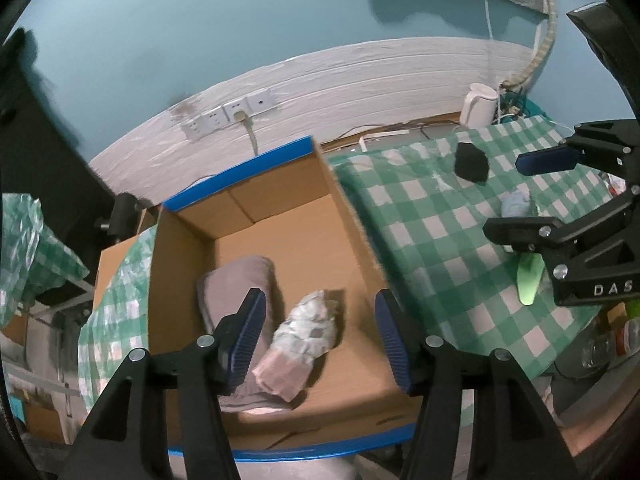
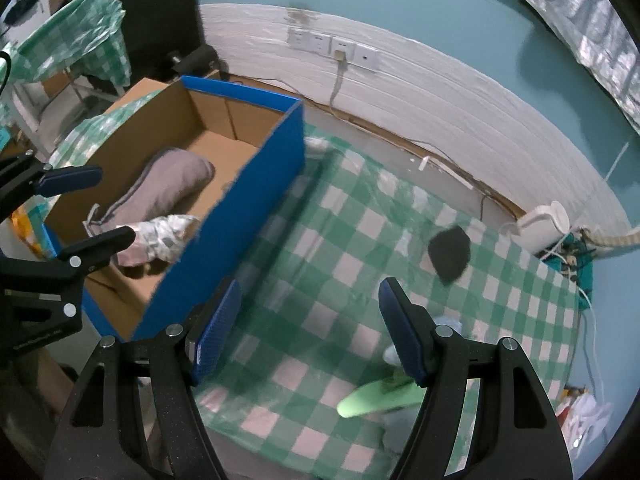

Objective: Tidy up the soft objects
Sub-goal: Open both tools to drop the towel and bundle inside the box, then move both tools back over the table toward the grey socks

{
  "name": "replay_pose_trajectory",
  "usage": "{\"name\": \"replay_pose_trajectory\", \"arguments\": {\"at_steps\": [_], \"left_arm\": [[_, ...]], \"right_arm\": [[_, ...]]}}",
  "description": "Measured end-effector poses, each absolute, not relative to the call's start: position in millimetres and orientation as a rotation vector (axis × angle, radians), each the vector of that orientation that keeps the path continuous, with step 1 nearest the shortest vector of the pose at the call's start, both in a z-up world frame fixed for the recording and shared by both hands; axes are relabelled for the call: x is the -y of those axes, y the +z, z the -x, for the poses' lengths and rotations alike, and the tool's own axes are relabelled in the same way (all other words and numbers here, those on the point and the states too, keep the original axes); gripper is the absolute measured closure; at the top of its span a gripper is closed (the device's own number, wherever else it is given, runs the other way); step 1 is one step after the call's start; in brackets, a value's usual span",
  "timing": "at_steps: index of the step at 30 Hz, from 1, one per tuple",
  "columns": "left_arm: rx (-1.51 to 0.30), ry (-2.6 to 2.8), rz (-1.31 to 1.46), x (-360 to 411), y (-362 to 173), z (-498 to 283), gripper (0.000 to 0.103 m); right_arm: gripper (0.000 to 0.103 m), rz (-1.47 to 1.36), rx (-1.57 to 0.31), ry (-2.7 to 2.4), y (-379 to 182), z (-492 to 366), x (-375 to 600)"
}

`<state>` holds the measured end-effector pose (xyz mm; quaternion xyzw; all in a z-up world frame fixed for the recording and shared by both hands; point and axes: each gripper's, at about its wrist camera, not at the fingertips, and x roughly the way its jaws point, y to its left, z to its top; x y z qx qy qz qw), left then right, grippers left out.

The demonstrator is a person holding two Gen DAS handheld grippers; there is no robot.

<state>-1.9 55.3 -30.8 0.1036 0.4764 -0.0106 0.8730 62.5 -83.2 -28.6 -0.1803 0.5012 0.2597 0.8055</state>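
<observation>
A cardboard box [image 1: 332, 240] with blue outer walls [image 2: 240, 224] stands at the left end of the checked table. In it lie a rolled grey towel [image 1: 236, 272] [image 2: 168, 188] and a patterned white and pink cloth bundle [image 1: 308, 328] [image 2: 168, 236]. My left gripper [image 1: 320, 340] [image 2: 112, 206] hangs open over the box, above the bundle, its pads clear of it. My right gripper [image 2: 310, 332] [image 1: 504, 196] is open over the tablecloth with nothing between its fingers. On the table lie a black soft lump [image 1: 472, 162] [image 2: 450, 254], a light blue cloth [image 1: 516, 204] [image 2: 448, 326] and a bright green item [image 1: 530, 276] [image 2: 380, 396].
The green-and-white checked tablecloth [image 2: 340, 240] runs to the wall. A white kettle [image 1: 480, 106] [image 2: 544, 228] and tangled cables [image 2: 572, 256] fill the far right corner. Wall sockets [image 2: 340, 46] sit behind the box. Another checked-covered stand [image 2: 80, 28] is at far left.
</observation>
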Motion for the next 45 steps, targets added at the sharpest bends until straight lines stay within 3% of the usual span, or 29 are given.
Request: {"name": "replay_pose_trajectory", "arguments": {"at_steps": [25, 45], "left_arm": [[-1.043, -0.185, -0.37, 55, -51, -3, 0.044], [-1.168, -0.26, -0.393, 107, -95, -15, 0.044]], "right_arm": [[0.031, 0.22, -1.153, 0.382, -53, -63, 224], [0.027, 0.188, -1.246, 0.381, -95, -44, 258]]}}
